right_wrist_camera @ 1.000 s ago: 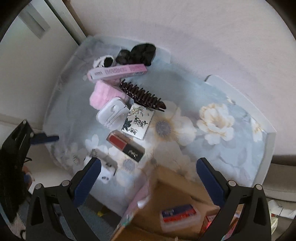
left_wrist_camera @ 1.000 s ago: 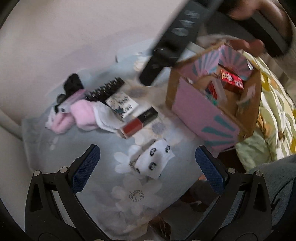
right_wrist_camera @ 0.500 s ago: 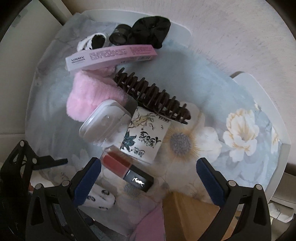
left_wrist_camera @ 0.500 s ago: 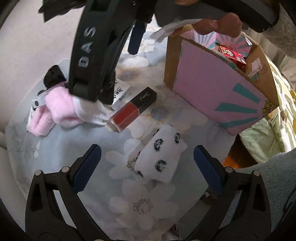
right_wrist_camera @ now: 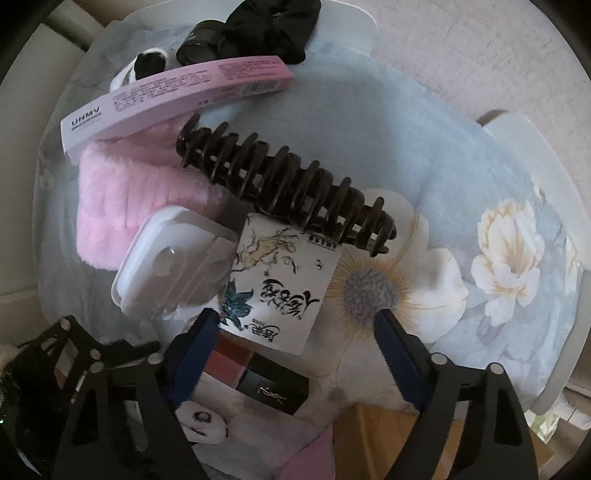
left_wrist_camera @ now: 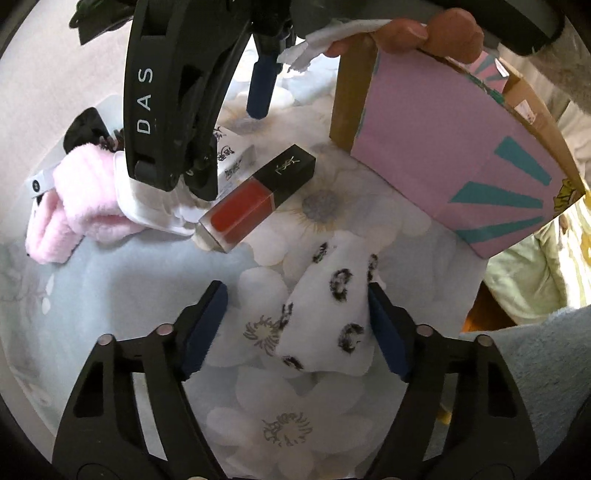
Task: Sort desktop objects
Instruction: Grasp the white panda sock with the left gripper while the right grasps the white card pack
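My left gripper (left_wrist_camera: 295, 326) is open low over the table, its fingers on either side of a white sock with black spots (left_wrist_camera: 332, 317). The right finger pad touches the sock. A red lip gloss with a black cap (left_wrist_camera: 258, 195) lies beyond it. My right gripper (right_wrist_camera: 291, 343) is open just above a white printed packet (right_wrist_camera: 280, 284), with the lip gloss (right_wrist_camera: 258, 376) below it. In the left wrist view the right gripper (left_wrist_camera: 236, 122) hangs over the packet (left_wrist_camera: 232, 162).
A pink and teal cardboard box (left_wrist_camera: 461, 166) stands at right, held by a hand (left_wrist_camera: 436, 33). A dark claw clip (right_wrist_camera: 284, 188), white earphone case (right_wrist_camera: 173, 266), pink fluffy band (right_wrist_camera: 129, 199), pink long box (right_wrist_camera: 173, 96) and black scrunchie (right_wrist_camera: 269, 26) lie on the floral cloth (right_wrist_camera: 461, 177).
Both grippers have dropped lower and narrowed. My left gripper now brackets the spotted sock. My right gripper has come down onto the printed packet.
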The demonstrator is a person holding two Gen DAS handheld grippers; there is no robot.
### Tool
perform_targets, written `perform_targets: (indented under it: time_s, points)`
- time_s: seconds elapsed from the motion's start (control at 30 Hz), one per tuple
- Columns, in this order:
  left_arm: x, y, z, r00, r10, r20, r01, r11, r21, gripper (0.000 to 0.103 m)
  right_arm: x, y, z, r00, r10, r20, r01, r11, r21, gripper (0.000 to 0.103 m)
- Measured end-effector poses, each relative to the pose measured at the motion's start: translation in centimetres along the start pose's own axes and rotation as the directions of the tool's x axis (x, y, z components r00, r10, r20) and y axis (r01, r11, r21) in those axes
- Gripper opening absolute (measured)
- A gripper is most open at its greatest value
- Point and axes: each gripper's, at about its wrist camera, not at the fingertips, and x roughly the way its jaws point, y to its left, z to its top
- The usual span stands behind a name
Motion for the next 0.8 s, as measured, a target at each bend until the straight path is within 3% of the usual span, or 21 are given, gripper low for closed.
perform_targets:
  time_s: [0.1, 0.27, 0.53, 0.8]
  points:
    - [-0.1, -0.1, 0.0, 1.0, -0.016, -0.001, 0.016, 1.0, 0.002, 0.061, 0.0, -0.1, 0.0, 1.0, 0.002, -0.003, -0.002, 1.0, 0.008, 0.073]
    - [-0.4, -0.2, 0.2, 0.999, -0.044, -0.003, 0.044, 0.999, -0.001, 0.038, -0.3, -0.2, -0.3, 0.999, -0.036, 0.002, 0.036, 0.999, 0.012, 0.043]
    - [-2.1, 0.8, 0.5, 0.999, -0.044, 0.011, 0.044, 0.998, -0.047, 0.034, -2.5, -1.0, -1.4, 0.999, -0.024, 0.042, 0.023, 0.999, 0.032, 0.043]
    - [-5.7, 4.5, 1.2, 0.999, -0.013, 0.048, 0.022, 0.983, -0.184, 0.034, -5.1, -2.0, -2.9, 0.997, 0.024, 0.077, -0.029, 0.997, 0.072, 0.043]
